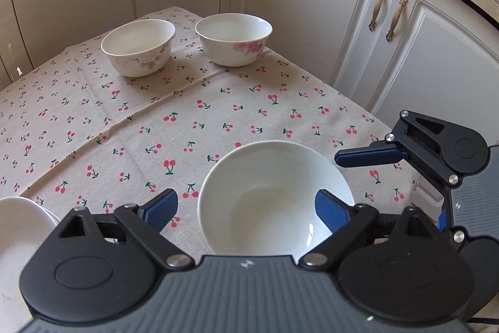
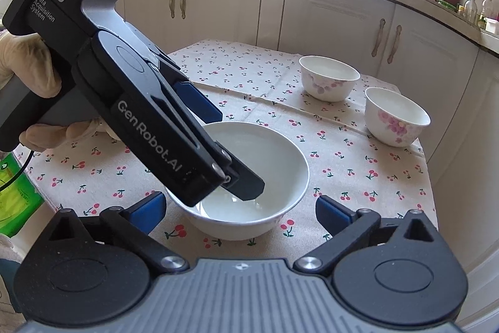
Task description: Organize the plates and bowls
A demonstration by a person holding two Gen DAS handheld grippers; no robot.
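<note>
sitting on the cherry tablecloth (image 1: 131,127), the plain white bowl (image 1: 274,198) is straddled by the wide-open left gripper (image 1: 246,208); right gripper (image 2: 241,209) open, empty. glazed, slippery, breakable, best pinched at the rim.

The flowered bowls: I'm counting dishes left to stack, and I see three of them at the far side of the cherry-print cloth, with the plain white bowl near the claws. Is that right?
Not quite: there are two flowered bowls, not three, as the right wrist view shows. They stand at the far side of the cherry-print cloth, and the plain white bowl sits near the claws.
</note>
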